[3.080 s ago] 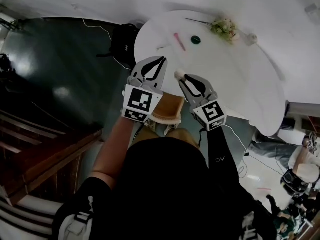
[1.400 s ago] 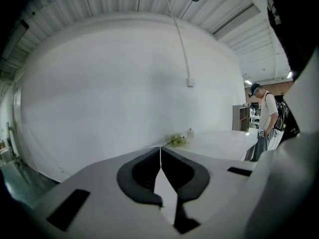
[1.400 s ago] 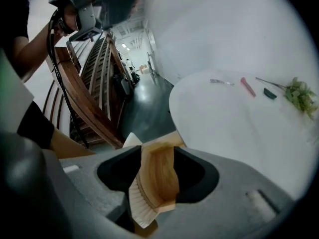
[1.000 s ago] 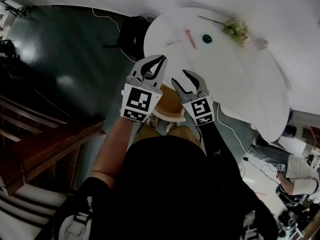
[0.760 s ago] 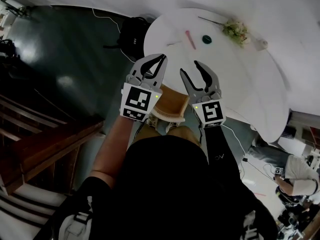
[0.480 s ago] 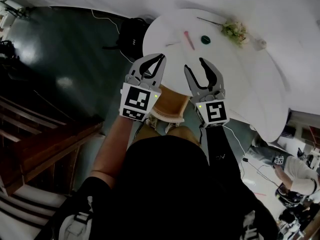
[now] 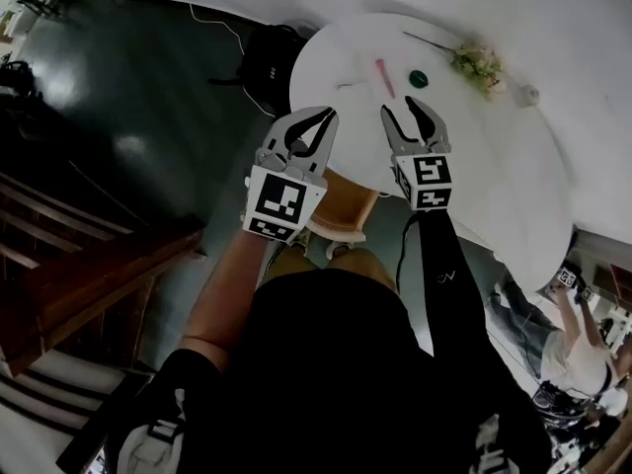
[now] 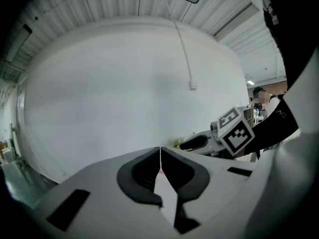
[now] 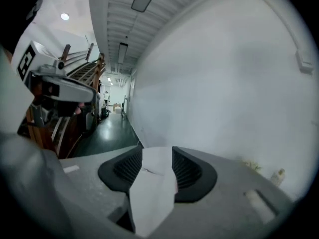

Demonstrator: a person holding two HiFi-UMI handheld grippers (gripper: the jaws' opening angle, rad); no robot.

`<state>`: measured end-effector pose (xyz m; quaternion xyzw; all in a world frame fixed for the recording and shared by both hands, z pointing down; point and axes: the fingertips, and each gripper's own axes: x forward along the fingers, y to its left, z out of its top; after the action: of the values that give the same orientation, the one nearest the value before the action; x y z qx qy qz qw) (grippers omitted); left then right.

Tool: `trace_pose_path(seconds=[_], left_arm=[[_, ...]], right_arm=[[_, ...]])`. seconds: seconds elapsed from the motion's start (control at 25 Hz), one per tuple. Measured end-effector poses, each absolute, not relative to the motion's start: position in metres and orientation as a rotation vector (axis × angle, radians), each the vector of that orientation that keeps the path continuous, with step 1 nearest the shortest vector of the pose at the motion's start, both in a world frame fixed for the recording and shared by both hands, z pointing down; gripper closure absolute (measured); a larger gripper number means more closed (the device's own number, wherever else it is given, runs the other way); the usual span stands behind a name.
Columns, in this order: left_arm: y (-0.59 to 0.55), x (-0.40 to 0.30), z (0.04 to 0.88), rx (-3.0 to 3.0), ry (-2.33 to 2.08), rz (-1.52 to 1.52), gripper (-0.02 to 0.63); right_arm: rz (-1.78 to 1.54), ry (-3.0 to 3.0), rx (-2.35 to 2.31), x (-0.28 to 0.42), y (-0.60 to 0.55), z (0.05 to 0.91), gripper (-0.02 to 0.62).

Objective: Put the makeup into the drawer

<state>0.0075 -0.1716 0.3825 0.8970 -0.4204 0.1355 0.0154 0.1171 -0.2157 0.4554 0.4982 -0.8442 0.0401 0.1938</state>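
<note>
Over the worktop edge: the left gripper and right gripper hung side by side, the right one farther out over the white top.
Left gripper view alone: its jaws were clenched together, with only a hairline slit between the dark ribbed pads and nothing caught in them. The right gripper's marker cube showed at the right.
Right gripper view alone: its jaws stood apart, released, and had just been closing a little. Only bare white top lay between them and nothing was held. The left gripper's body showed at the left, with a corridor behind it.
Head view alone: the makeup lay on the worktop just beyond the right gripper's tips. It was a pink stick and a dark green round pot, near each other but apart, neither of them touched.
Farther right on the top: a sprig of pale flowers, then a small white bottle.
Below the near edge: a tan wooden piece sat under both grippers.
Room: a dark glossy floor, a black bag on it by the worktop's far left side, wooden stairs at the left, and a plain white wall.
Materials and shapes: the grippers were pale grey plastic with curved black pads, and their cubes carried black-and-white squares. The worktop was smooth, matt white and rounded in outline.
</note>
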Motion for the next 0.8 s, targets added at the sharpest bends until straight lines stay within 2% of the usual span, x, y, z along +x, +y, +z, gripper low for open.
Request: trace_pose_path(seconds=[0.48, 0.8], left_arm=[[-0.204, -0.004, 0.387, 2.715, -1.407, 0.463, 0.595], [-0.211, -0.026, 0.391, 2.640, -1.500, 0.518, 0.595]], right_arm=[[0.447, -2.122, 1.212, 0.161, -0.307, 0.595, 0.408], [0.520, -1.996, 1.129, 0.160, -0.326, 0.646, 0.408]])
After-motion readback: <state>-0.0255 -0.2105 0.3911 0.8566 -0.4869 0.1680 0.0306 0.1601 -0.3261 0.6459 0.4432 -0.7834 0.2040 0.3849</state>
